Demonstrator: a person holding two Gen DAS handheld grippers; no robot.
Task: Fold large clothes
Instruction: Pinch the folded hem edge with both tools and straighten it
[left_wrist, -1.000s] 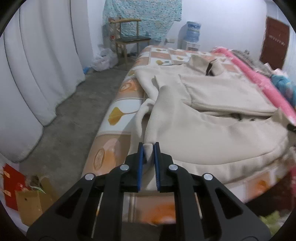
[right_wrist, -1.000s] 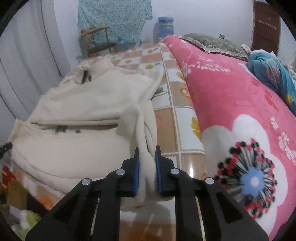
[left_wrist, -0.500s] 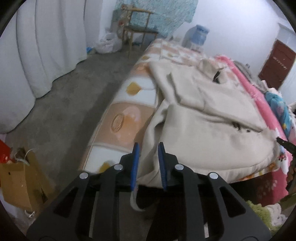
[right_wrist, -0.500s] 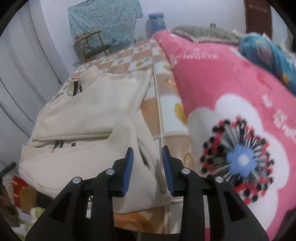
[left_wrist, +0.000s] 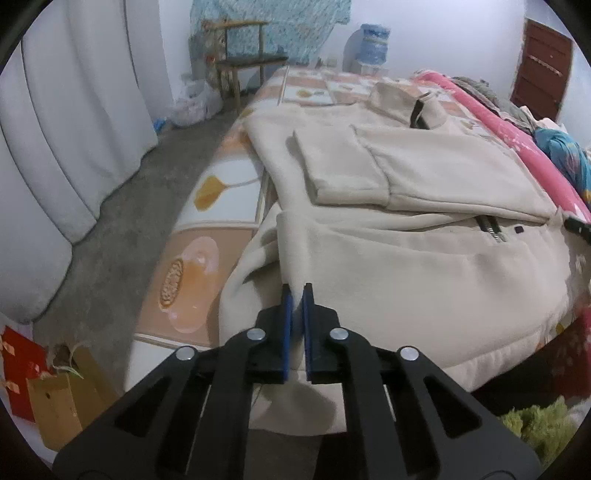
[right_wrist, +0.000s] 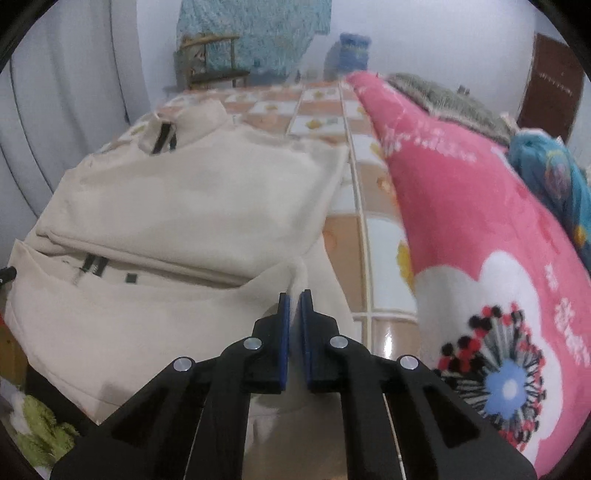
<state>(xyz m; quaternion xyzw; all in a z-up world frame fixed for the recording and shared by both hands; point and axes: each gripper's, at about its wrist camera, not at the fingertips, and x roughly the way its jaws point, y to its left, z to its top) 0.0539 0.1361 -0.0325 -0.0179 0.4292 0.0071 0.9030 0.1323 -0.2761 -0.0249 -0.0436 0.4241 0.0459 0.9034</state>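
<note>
A cream fleece jacket (left_wrist: 424, 258) lies flat on the bed with its sleeves folded in over the chest and its collar at the far end. In the left wrist view my left gripper (left_wrist: 296, 291) is at the near left corner of the hem. Its jaws are closing, and a peak of cream fabric is pinched between the blue pads. In the right wrist view the same jacket (right_wrist: 184, 206) fills the left half. My right gripper (right_wrist: 294, 299) is at the near right hem corner, and its jaws are closing on a fold of the fabric.
The bed has an orange-and-white patterned sheet (left_wrist: 221, 199). A pink flowered blanket (right_wrist: 480, 240) is piled along the jacket's right side. White curtains (left_wrist: 74, 129) and grey floor lie to the left, with a brown paper bag (left_wrist: 55, 402) nearby. A wooden chair (left_wrist: 243, 66) stands at the back.
Half a second ago both pairs of jaws stood open around the hem. Now both are closed on fabric at the two near corners, and both cameras sit a little lower.
</note>
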